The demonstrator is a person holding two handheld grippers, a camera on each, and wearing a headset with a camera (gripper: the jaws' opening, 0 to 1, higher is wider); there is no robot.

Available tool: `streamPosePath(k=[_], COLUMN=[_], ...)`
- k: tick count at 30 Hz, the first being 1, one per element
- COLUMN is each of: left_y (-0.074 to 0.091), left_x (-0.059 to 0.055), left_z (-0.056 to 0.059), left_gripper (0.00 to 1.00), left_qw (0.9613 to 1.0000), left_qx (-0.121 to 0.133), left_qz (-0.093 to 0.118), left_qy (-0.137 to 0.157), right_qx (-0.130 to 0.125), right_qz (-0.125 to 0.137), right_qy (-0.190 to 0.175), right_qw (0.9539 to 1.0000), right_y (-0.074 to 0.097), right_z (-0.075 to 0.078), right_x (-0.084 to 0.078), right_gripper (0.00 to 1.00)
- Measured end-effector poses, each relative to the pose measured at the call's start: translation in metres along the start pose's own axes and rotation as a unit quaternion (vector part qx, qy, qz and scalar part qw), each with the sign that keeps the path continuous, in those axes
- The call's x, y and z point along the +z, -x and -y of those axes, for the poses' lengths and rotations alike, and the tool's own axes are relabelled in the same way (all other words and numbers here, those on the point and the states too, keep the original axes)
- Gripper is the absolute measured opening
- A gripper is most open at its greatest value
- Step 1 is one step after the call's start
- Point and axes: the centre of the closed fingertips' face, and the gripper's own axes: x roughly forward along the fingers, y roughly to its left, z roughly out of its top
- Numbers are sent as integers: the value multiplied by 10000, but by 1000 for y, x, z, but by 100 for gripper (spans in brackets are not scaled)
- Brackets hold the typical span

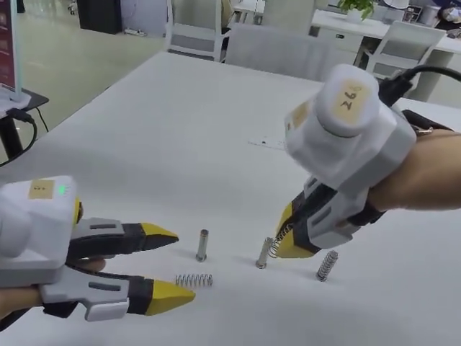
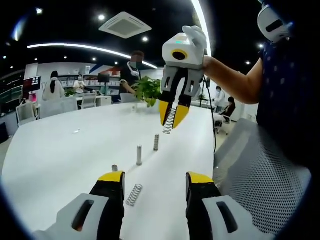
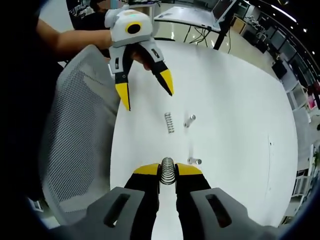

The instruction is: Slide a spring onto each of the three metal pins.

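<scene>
An open office of desks and chairs is stretching out behind a broad white table (image 1: 180,108), where three pins are standing in a row near the front edge. The right gripper (image 1: 282,249) is pinching a spring (image 3: 168,171) across its coils between narrow jaws and tilting it down just beside the middle pin (image 1: 264,254). The right-hand pin (image 1: 326,265) is already wearing a spring, and the left-hand pin (image 1: 202,245) is bare. A loose spring (image 1: 194,280) is lying flat near the left gripper (image 1: 184,265), whose jaws are gaping wide and holding nothing. I'd judge these springs feather-light, squashy and apt to roll or flick away, so a gentle pinch at mid-coil, leaving one end free, looks right. The right wrist is bending downward, while the left gripper is hovering low, pointing along the table.
</scene>
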Motion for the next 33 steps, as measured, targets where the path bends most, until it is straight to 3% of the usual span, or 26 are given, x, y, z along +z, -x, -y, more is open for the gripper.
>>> streamPosePath(k=[15,23,33], left_y=[-4,-6,-6], left_x=[-4,-3,-3], left_z=[4,6,5], left_gripper=[44,44,44], left_qw=[10000,10000,9999], left_qx=[41,38,49], left_qz=[-29,18,53], left_qy=[13,52,70], right_qx=[-140,-334,-316], right_qz=[-137,-409,-395], right_qy=[-244,-226,-232], right_qw=[9995,9983,9984], right_y=[-7,-21,-34], right_z=[22,40,53], right_x=[-16,-24,-19], right_gripper=[9,9,9])
